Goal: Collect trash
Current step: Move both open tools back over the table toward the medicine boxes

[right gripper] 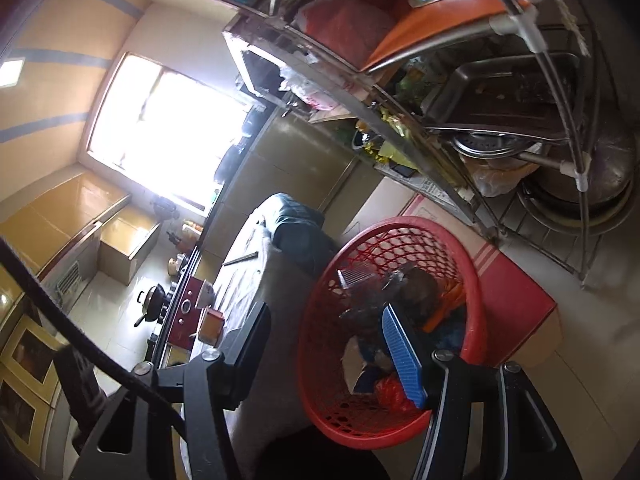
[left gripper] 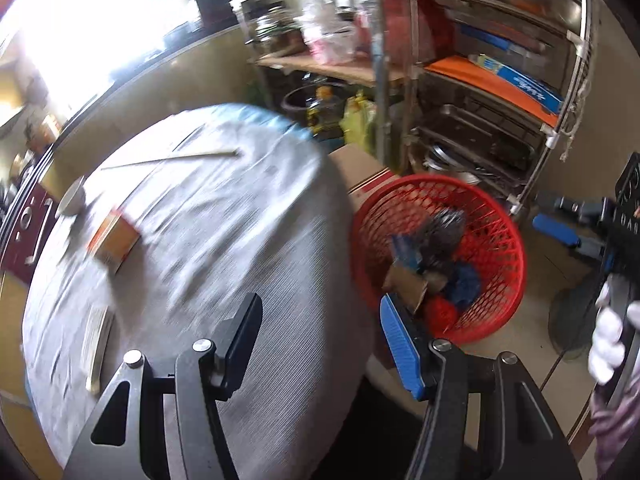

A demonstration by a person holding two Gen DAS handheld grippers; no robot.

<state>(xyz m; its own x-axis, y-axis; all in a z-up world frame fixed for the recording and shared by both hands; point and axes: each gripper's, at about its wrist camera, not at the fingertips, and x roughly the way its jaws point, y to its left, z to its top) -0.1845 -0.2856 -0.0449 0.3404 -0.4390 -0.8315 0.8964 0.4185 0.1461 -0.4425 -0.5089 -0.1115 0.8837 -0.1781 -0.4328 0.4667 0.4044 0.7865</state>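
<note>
Both hand-held grippers, left gripper (left gripper: 320, 344) and right gripper (right gripper: 324, 344), gape empty beside the red plastic mesh basket (left gripper: 500, 240). Left of that basket, a small orange cardboard box (left gripper: 114, 240) lies on the grey-clothed table (left gripper: 240, 240); probably light, crushable, best pinched across its flat sides.

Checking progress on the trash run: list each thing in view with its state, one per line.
Left claw: open, nothing between its fingers.
Right claw: open, empty.
Red basket: on the floor beside the table, holding trash.
Orange box: lying on the table.
Chopsticks: lying on the table.
</note>
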